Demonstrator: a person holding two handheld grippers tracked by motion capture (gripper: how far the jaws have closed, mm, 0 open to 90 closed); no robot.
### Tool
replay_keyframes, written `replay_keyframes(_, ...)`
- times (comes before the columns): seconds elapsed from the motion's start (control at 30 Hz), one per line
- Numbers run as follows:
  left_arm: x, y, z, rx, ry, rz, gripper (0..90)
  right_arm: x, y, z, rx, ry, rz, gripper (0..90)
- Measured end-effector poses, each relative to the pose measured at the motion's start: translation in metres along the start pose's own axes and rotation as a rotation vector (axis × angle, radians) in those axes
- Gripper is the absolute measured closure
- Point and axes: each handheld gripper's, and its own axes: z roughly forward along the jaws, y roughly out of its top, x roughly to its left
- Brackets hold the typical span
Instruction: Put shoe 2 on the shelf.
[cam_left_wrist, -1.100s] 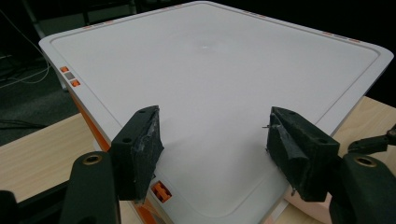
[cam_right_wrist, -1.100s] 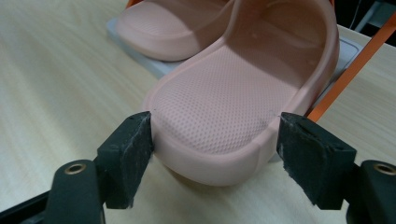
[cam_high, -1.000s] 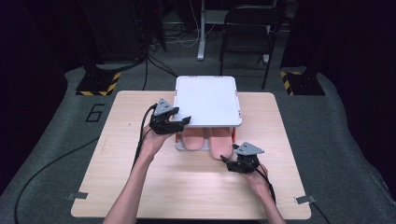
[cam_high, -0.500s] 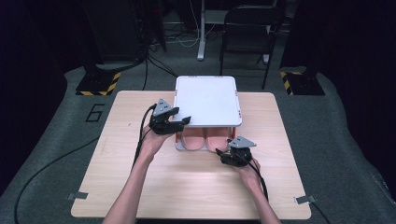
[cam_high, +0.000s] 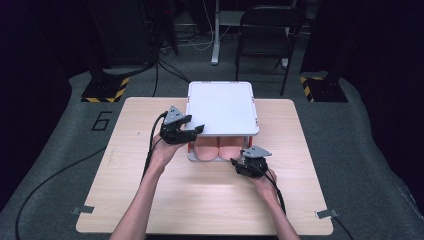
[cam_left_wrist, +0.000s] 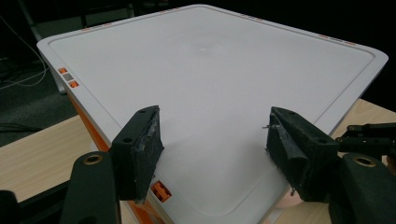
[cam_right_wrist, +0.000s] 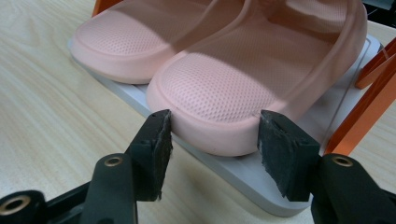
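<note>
A white two-shelf rack with orange legs stands at the table's far middle. Two pink slippers lie side by side on its lower shelf. The end of the right slipper sticks out between the jaws of my right gripper, which have just been closing; both pads now touch its sides. The left slipper lies beside it, untouched. My left gripper hovers open over the near left corner of the rack's top shelf, nothing between its pads. From above, the left gripper and right gripper flank the rack's front.
Orange rack legs rise just right of the right gripper's jaw. Bare wooden table stretches in front of the rack. A chair and cables lie on the floor beyond the table.
My right gripper has moved up and left to the rack's front, taking the right slipper's end between its jaws, which have narrowed. The left gripper has stayed put.
</note>
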Motion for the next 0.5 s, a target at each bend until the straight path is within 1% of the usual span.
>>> replay_keyframes(0.13, 0.000, 0.000, 0.000, 0.001, -0.001, 0.002, 35.0, -0.001, 0.001, 0.002, -0.001, 0.000, -0.018, 43.5)
replay_keyframes(0.23, 0.000, 0.000, 0.000, 0.000, -0.002, 0.003, 35.0, -0.001, 0.000, 0.002, 0.005, -0.001, 0.002, 41.8)
replay_keyframes(0.3, 0.000, 0.000, 0.000, 0.000, -0.004, 0.003, 35.0, -0.001, -0.001, 0.002, -0.006, -0.004, 0.015, 40.6)
replay_keyframes(0.33, 0.001, 0.000, 0.000, 0.000, -0.005, 0.002, 35.1, -0.001, 0.000, 0.001, -0.003, -0.004, 0.003, 38.3)
replay_keyframes(0.37, 0.000, -0.001, 0.000, -0.005, -0.008, -0.002, 35.0, -0.001, 0.000, 0.000, -0.009, -0.010, 0.006, 36.0)
replay_keyframes(0.43, 0.002, -0.002, 0.000, -0.015, -0.018, 0.002, 34.8, 0.000, 0.001, -0.008, -0.027, -0.005, 0.023, 30.3)
replay_keyframes(0.47, 0.002, -0.004, -0.001, -0.024, -0.024, 0.000, 34.7, 0.001, 0.001, -0.012, -0.051, -0.016, 0.022, 26.4)
replay_keyframes(0.5, 0.003, -0.004, -0.001, -0.028, -0.032, 0.002, 34.2, 0.000, 0.001, -0.017, -0.059, -0.017, 0.018, 23.4)
